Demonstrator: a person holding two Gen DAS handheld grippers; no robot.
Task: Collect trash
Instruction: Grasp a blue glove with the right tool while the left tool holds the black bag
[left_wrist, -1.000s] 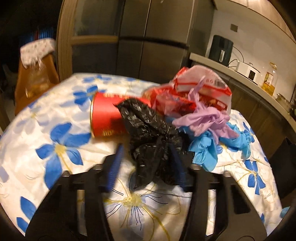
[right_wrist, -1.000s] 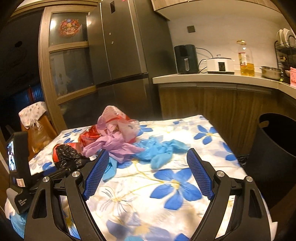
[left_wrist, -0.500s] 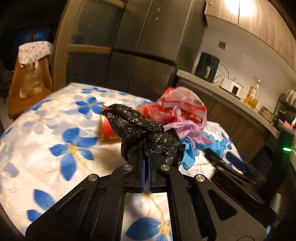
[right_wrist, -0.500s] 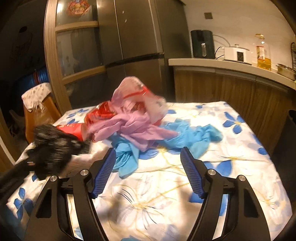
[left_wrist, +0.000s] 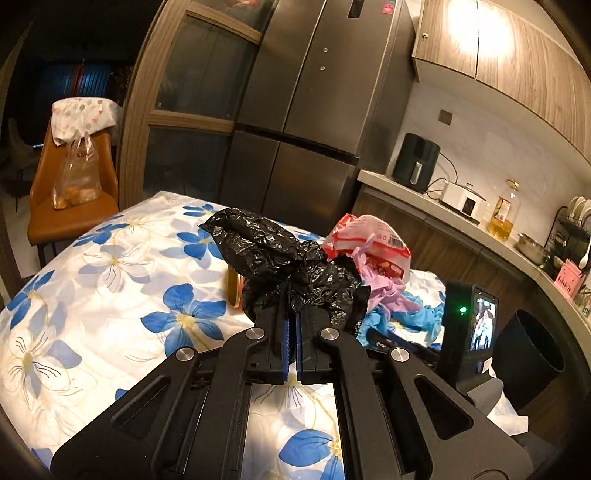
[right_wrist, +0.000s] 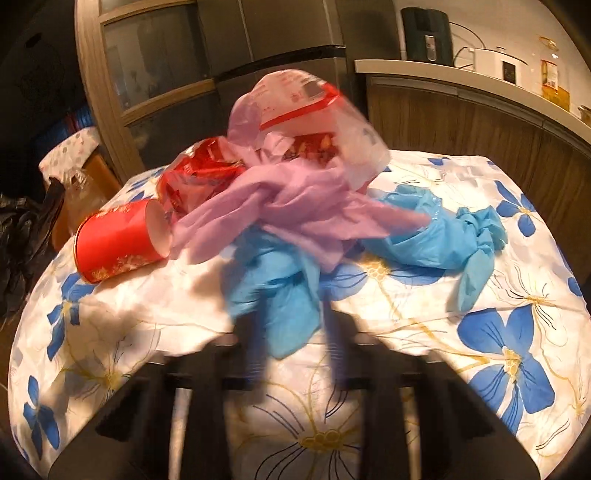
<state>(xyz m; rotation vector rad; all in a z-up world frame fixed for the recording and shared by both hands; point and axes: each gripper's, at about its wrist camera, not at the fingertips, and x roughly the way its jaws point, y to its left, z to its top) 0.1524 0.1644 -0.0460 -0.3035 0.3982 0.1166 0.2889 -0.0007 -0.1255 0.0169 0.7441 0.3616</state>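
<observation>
While the left gripper (left_wrist: 291, 332) pinches the black plastic bag (left_wrist: 284, 258), it bulges above its fingertips. The right gripper (right_wrist: 295, 350), jaws just closing, straddles a blue bag (right_wrist: 277, 288); blur hides any grip.

The tabletop (right_wrist: 461, 373) wears a white cloth with big blue flowers. A red cup (right_wrist: 118, 240) lies on its side near the left edge. Beside it sits a crinkly red wrapper (right_wrist: 195, 177). A purple bag (right_wrist: 295, 203) sprawls in the middle, with a clear bag with red print (right_wrist: 314, 110) behind it. Blue bags (right_wrist: 436, 236) lie in front and to the right. The picture is blurry, so it may be one blue bag or two.
</observation>
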